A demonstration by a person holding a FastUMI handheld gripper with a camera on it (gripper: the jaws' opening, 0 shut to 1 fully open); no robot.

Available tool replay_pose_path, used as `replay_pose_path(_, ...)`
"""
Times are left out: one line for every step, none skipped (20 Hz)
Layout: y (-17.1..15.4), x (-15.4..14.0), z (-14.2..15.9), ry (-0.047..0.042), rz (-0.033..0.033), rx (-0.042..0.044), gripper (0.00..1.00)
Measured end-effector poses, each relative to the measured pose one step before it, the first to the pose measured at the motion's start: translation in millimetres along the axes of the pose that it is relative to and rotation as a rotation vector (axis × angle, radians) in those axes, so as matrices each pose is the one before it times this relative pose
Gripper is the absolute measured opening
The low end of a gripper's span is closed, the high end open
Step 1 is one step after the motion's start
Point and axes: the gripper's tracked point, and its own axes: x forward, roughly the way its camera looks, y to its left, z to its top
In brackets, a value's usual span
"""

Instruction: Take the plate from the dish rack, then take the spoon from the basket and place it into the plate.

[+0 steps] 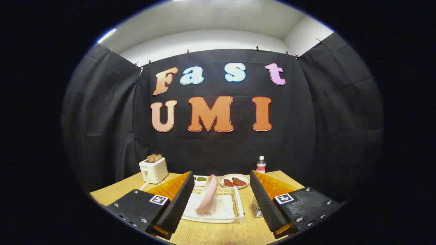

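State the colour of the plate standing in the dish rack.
Pink, seen in the gripper view: the plate stands between the open fingers.

Walls: we see black cloth [218, 149] draped across the frame's middle.
Ceiling: white [211, 20], upper frame, light strip [106, 35] upper left.
Table: pale wood [112, 194], lower frame.

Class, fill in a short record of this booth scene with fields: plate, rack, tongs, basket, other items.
plate: pink plate standing on edge in the rack, between the fingers
rack: white dish rack on the wooden table
tongs: tongs open, holding nothing, fingers either side of the rack
basket: wire basket right of the rack, partly hidden
other items: toaster, bottle, dish of food beyond
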Motion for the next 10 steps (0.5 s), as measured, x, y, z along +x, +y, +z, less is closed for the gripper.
replay_pose_path(0.36,-0.78,-3.54,0.01113,0.00721,0.01456,0.97)
replay_pose_path(-2.01,-1.01,-3.63,0.01124,0.00353,0.01061,0.97)
replay_pose_path(-2.56,-0.77,-1.63,0.00558,-0.00225,0.00340,0.97)
replay_pose_path(-4.15,-0.32,-2.41,0.00530,-0.00714,0.00123,0.97)
replay_pose_path(-3.16,0.34,-3.99,0.00897,-0.00403,0.00297,0.97)
replay_pose_path(-2.81,-0.40,-3.79,0.00972,-0.00205,0.00760,0.97)
replay_pose_path(-1.80,0.45,-2.62,0.00781,0.00002,0.00910,0.97)
replay_pose_path(-1.97,-0.42,-2.47,0.00751,-0.00118,0.00621,0.97)
replay_pose_path(-3.09,0.54,-0.50,0.00354,-0.00214,-0.00138,0.97)
replay_pose_path(-5.53,0.04,0.01,-0.00101,-0.01173,-0.00735,0.97)
